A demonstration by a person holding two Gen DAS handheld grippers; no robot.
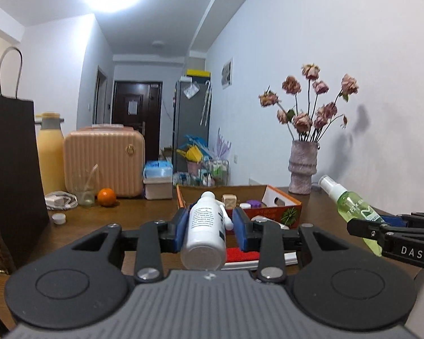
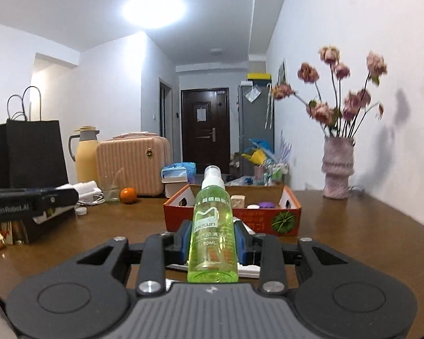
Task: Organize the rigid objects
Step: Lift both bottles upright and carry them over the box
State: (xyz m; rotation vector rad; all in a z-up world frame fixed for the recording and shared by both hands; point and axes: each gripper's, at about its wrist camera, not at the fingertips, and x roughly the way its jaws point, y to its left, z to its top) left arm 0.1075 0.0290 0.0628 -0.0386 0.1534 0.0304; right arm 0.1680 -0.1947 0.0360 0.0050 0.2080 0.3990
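Left gripper (image 1: 207, 227): blue pads pinching a white bottle (image 1: 205, 231) by its body, nozzle pointing ahead, held above the table (image 1: 132, 212)
Right gripper (image 2: 213, 238): pads pressed on a green spray bottle (image 2: 213, 226), cap forward, likewise off the table
Destination (judged): the orange cardboard tray (image 2: 229, 220) straight ahead of both grippers
Done so far: tray already holds a small beige box (image 2: 238, 201), a white cap and a purple piece (image 2: 265, 205)
Left to do (judged): carry both bottles over the near wall and set them inside; a loose white cap (image 1: 59, 218) lies by the black paper bag (image 1: 11, 169)
Surroundings: orange (image 1: 106, 197), glass (image 1: 84, 192), pink case (image 1: 104, 163), yellow flask (image 1: 51, 152), vase of dried roses (image 1: 302, 166)
In the way: the tray's near wall; flat items just in front of it, too hidden to name
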